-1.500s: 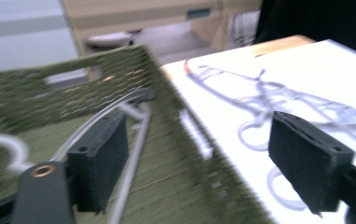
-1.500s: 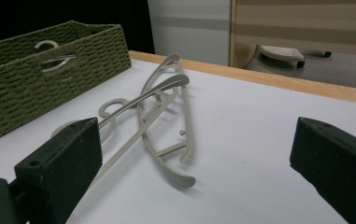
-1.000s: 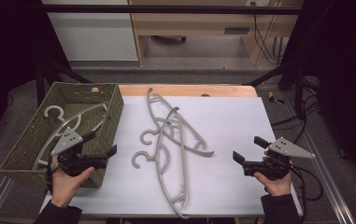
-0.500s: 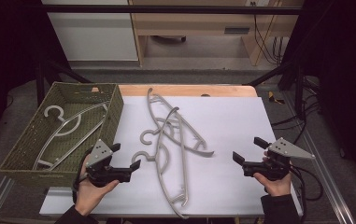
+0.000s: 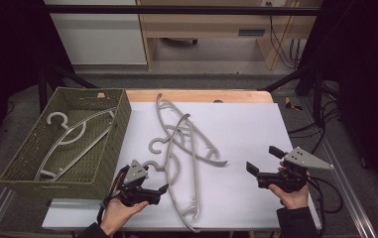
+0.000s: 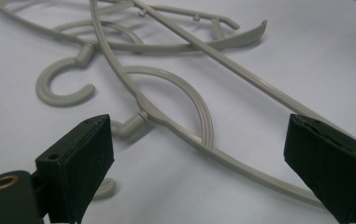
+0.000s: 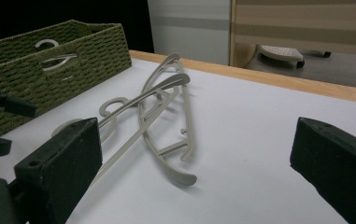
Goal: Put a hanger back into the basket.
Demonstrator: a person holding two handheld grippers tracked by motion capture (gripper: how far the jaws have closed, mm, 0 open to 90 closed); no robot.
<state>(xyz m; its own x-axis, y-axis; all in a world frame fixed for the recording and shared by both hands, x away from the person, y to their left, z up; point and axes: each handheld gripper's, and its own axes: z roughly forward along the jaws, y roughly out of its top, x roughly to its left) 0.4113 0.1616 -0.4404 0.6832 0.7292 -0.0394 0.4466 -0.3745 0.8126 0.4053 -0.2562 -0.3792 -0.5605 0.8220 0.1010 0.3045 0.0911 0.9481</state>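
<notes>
On the white table top [image 5: 241,129] lies a loose heap of pale grey plastic clothes hangers [image 5: 186,148], crossed over one another near the middle, their hooks pointing left and their long arms running from the far edge down toward the near edge. The left gripper [image 5: 149,194] sits low at the near left of the heap, just beside the nearest hanger's curved arm. Its two black jaws stand wide apart, released, with nothing between the pads. In the left gripper view the nearest grey hanger [image 6: 175,116] lies flat on the white surface just ahead of the spread jaws, its long bar running past the right-hand jaw, and a hook [image 6: 63,86] curls a little farther off.

The right gripper [image 5: 262,167] is held above the near right of the table, well apart from the heap, also gaping open and holding nothing. Its own view looks leftward across the table at the crossed hangers [image 7: 166,112].

At the far left, partly overhanging the table edge, stands an olive-green woven rectangular basket [image 5: 104,148]. One grey hanger [image 5: 70,136] of the same kind lies inside it, slanted across the bottom. A strip of bare wooden table edge [image 5: 201,95] shows at the far side.
</notes>
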